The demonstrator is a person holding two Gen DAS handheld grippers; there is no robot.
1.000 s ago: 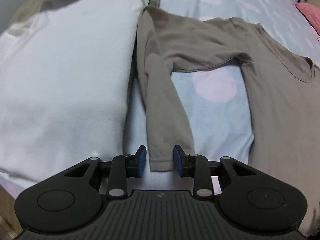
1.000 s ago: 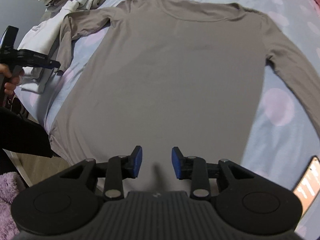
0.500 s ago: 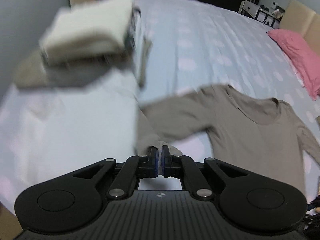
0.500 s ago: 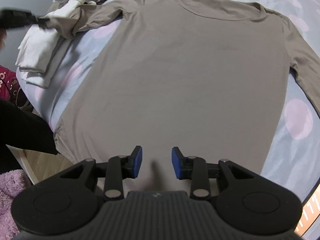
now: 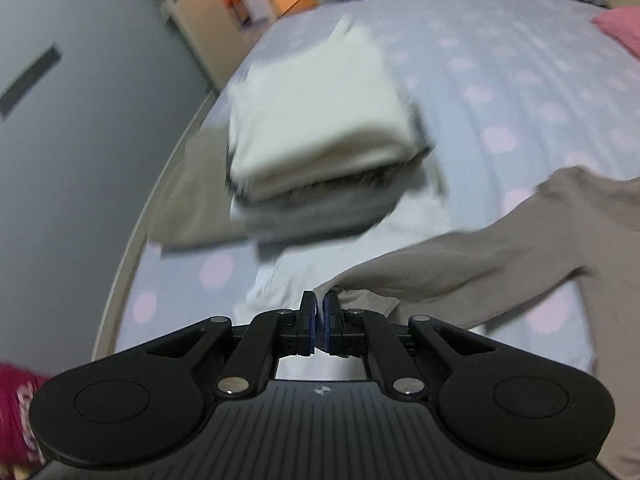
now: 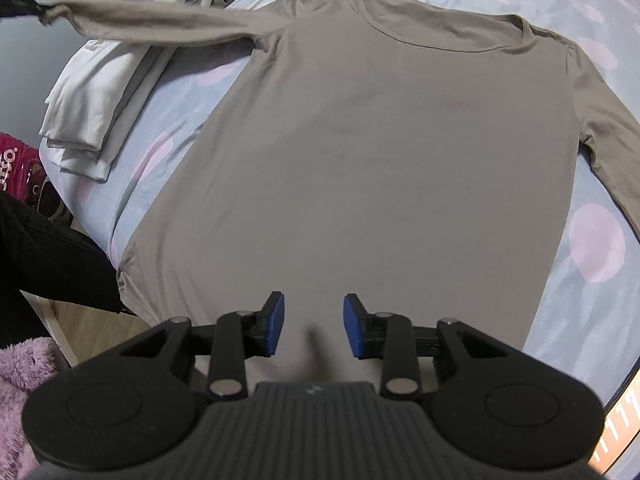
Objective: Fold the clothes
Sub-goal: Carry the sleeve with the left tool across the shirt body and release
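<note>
Taupe long-sleeved shirt (image 6: 360,152): thin, soft knit, light and limp; it lies face up and flat on the bed (image 6: 600,312), hem toward the right wrist camera, neckline away.

Left sleeve (image 6: 160,24): lifted clear of the bed and drawn out nearly straight to the side, passing over a folded white garment (image 6: 92,92). Right sleeve (image 6: 612,140): flat on the bed, angled down beside the body.

Handling, judged: the fabric will sag and crease wherever unsupported and offers no stiffness, so cuffs, shoulder seams and hem corners look like the best places to take hold.

Left gripper (image 5: 319,322): fingers pressed together, pinching the cuff end of the left sleeve; held low and roughly level, pointing toward a blurred stack of folded clothes (image 5: 320,136).

Right gripper (image 6: 314,330): fingers spread, holding nothing, poised over the middle of the hem, tilted downward along the shirt's length. Contact with the cloth cannot be told.
</note>
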